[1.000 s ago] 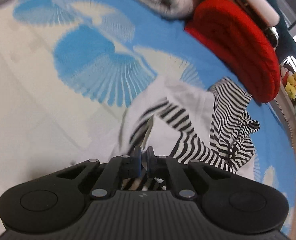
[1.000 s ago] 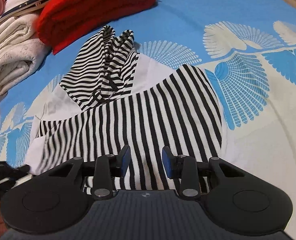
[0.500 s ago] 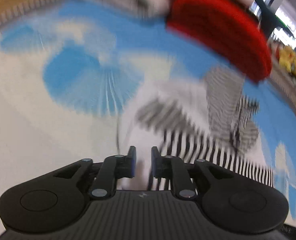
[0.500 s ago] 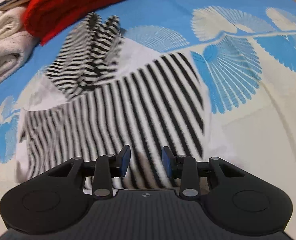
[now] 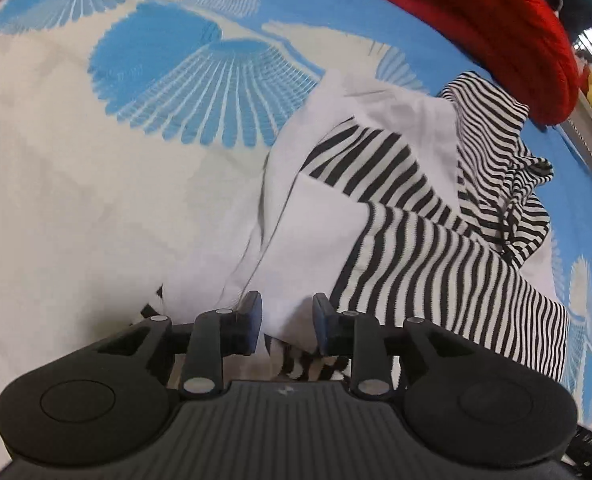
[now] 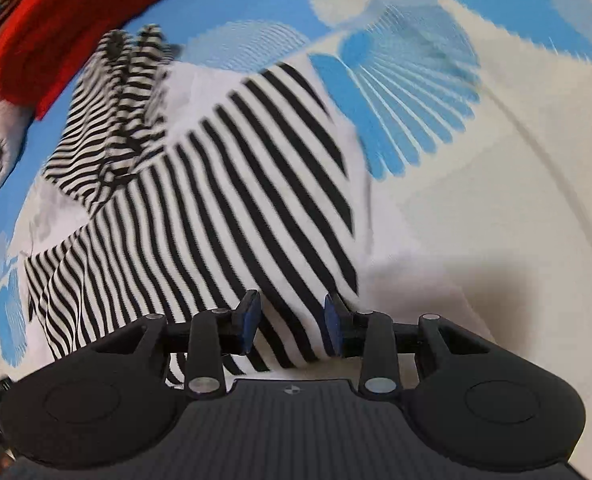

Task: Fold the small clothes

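A blue and cream bedspread (image 5: 96,168) with fan-shaped prints covers the whole surface. On it lies the black-and-white striped garment (image 6: 224,200), partly folded, its white panel (image 5: 311,232) turned up toward the left gripper. A red knit item (image 5: 495,20) sits just beyond the garment's bunched end. The left gripper (image 5: 287,322) hangs released over the white panel; the right gripper (image 6: 292,322) is spread wide over the striped edge, gripping nothing
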Motion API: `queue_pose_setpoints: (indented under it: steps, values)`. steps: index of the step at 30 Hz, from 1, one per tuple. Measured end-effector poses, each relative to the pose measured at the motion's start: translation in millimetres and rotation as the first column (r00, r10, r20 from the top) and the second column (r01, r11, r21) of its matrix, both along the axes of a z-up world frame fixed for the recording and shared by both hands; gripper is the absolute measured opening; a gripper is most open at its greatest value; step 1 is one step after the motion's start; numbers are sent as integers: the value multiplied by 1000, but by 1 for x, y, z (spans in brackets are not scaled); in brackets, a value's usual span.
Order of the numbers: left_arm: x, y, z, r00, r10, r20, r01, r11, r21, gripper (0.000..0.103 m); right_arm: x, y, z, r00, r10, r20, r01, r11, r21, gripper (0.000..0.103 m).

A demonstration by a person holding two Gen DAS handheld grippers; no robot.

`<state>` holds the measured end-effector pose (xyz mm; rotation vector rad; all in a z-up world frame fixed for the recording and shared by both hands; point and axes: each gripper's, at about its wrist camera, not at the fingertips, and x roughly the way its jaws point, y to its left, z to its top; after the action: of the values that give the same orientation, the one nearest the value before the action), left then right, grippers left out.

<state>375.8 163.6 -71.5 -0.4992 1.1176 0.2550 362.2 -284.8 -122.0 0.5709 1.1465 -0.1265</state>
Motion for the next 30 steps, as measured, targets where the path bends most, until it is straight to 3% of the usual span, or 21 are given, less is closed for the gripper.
queue_pose_setpoints:
  steps: [4, 6, 10, 15, 18, 20, 22, 24, 30]
  values:
    - [-4, -13, 25, 994, -62, 88, 56, 996, 73, 31, -6, 3, 28, 995, 23, 94, -17, 998, -60, 37]
    - [-5, -23, 37, 984, -116, 133, 99, 986, 131, 36, -9, 6, 45, 986, 54, 155, -37, 993, -113, 37]
    - [-9, -40, 56, 954, -207, 217, 157, 962, 225, 42, -14, 7, 71, 961, 133, 243, -69, 965, -254, 42]
    - [-15, -52, 81, 904, -299, 306, 188, 921, 342, 50, -15, -5, 79, 953, 145, 265, -63, 953, -296, 42]
    - [-19, -49, 94, 886, -308, 347, 176, 915, 363, 50, -18, -8, 87, 944, 156, 290, -64, 951, -303, 42]
    - [-20, -48, 102, 870, -318, 376, 169, 910, 380, 50, -20, -8, 92, 930, 181, 321, -79, 949, -306, 47]
    - [-22, -49, 110, 852, -341, 398, 161, 893, 420, 50, -22, -6, 97, 911, 210, 355, -90, 942, -324, 58]
    - [-21, -50, 117, 838, -367, 402, 167, 876, 453, 50, -25, -4, 102, 896, 236, 377, -105, 936, -337, 58]
    - [30, -55, 120, 831, -407, 380, 247, 881, 404, 47, -29, -3, 115, 854, 288, 432, -118, 918, -379, 63]
